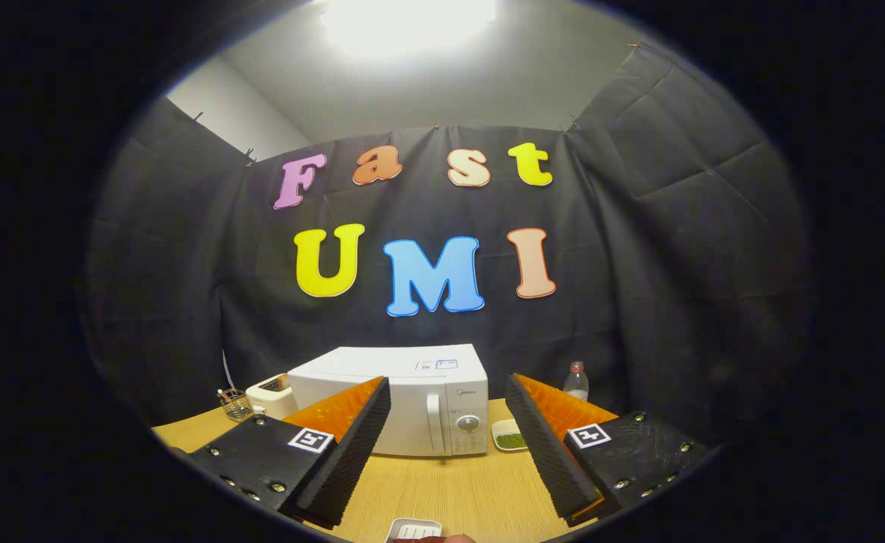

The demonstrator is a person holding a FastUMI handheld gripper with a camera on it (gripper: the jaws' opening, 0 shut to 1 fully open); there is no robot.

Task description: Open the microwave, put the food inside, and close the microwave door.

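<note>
White microwave door shut, hand-held gripper level w/ it, fingers wide apart, holding nothing.

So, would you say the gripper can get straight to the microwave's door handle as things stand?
Probably yes. The gripper has its fingers spread open, and the microwave stands closed beyond them, its door handle facing the gap. Only bare table lies between; the small dish sits off beside the microwave.
</note>
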